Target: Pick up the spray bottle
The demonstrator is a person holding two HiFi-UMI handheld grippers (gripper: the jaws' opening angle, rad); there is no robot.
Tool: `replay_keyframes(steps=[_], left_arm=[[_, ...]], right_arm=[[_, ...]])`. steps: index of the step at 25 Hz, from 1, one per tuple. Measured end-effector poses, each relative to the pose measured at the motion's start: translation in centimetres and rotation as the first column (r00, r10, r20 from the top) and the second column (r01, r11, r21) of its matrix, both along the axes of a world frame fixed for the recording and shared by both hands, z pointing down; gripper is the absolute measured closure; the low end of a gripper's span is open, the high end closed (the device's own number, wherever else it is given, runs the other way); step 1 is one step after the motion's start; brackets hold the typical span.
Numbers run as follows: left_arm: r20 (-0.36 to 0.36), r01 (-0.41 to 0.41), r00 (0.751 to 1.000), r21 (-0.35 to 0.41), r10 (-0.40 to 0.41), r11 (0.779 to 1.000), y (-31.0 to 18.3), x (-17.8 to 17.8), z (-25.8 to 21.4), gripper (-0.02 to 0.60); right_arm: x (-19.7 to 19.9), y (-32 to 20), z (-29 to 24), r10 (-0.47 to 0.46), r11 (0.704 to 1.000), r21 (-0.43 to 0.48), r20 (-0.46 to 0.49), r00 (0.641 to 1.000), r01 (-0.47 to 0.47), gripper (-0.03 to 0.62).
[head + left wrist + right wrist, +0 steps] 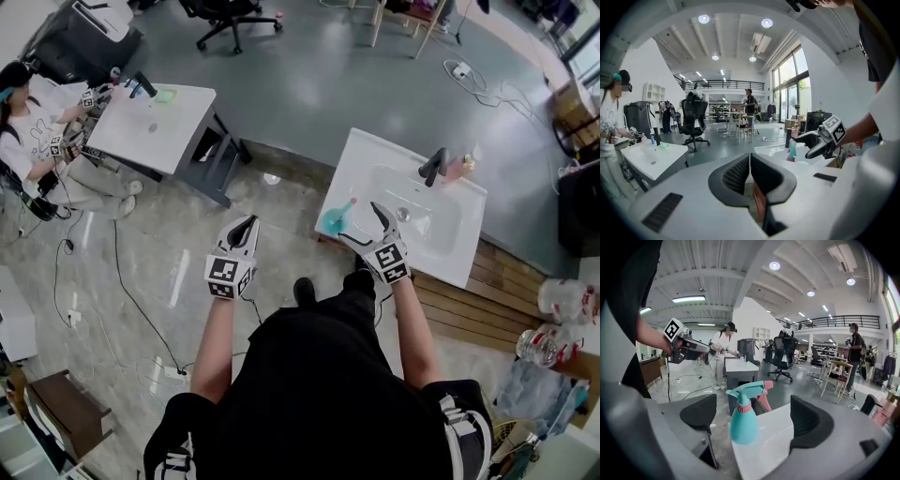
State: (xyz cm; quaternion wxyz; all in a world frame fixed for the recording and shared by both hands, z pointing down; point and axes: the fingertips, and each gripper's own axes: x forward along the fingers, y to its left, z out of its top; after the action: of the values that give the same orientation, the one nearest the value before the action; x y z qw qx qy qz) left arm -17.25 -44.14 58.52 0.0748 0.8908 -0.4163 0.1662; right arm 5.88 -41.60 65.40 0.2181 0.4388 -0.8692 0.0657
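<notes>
Nearest, the person in black (319,375) holds both grippers out in front. Ahead to the right stands a white sink (375,155), a drain (403,214) showing in its basin. The right gripper (357,221) is spread wide at the sink's near left corner. The left gripper (246,225) hangs over the floor, well apart from the sink, its jaws pressed together on nothing. The teal spray bottle (743,420) stands upright on that corner between the right jaws, neither pad touching it. A dark faucet (433,167) and a small pink bottle (457,167) sit at the far rim.
</notes>
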Motion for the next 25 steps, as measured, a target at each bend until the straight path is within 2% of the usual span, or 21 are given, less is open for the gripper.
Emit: replay_keyframes(steps=[11,25], left_arm=[[0.040,0.100,0.994,-0.021,-0.099,0.995,-1.4,0.0,0.6,0.552],[0.063,0.145,0.988,-0.032,-0.143,0.989,-1.3,-1.6,1.3,0.552]], right_arm=[[-0.9,-3.2,2.2,-0.107,0.994,-0.017,0.023,0.994,0.107,0.091],[-2.5,-5.0,3.7,-0.102,0.994,0.022,-0.018,0.995,0.102,0.091]])
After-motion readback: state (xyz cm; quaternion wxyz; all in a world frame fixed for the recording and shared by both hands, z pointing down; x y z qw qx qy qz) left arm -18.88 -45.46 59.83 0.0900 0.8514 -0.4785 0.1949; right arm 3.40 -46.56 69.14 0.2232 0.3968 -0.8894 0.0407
